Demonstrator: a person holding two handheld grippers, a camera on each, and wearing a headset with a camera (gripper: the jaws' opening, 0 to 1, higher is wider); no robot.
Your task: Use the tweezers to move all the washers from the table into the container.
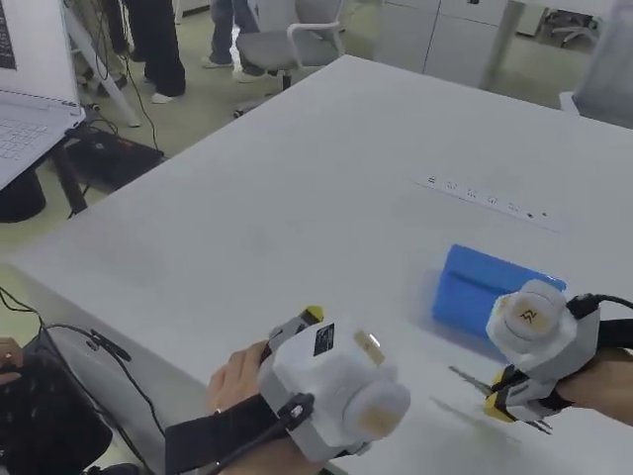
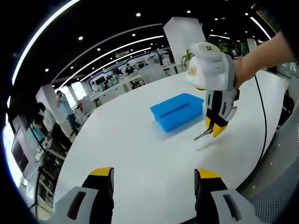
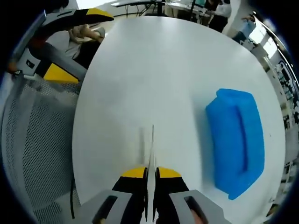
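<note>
A blue rectangular container (image 1: pixel 473 284) lies on the white table (image 1: pixel 297 198), just beyond my right gripper (image 1: pixel 502 391). That gripper is shut on metal tweezers (image 1: pixel 467 378), whose tips point left and hang just over the tabletop. In the right gripper view the tweezers (image 3: pixel 152 149) stick straight out from the shut gripper (image 3: pixel 150 173), with the container (image 3: pixel 236 140) to their right. My left gripper (image 1: pixel 302 322) hovers over the table's near edge. In the left gripper view it (image 2: pixel 154 177) is open and holds nothing. Ahead of it are the right gripper (image 2: pixel 212 127), the tweezers (image 2: pixel 204 135) and the container (image 2: pixel 177 111).
A recessed socket strip (image 1: pixel 485 195) runs across the table behind the container. A laptop (image 1: pixel 30 109) sits on a stand at the far left, an office chair (image 1: pixel 287 40) and standing people (image 1: pixel 158 49) are beyond the table. The table's near edge (image 1: pixel 129 332) runs under my hands.
</note>
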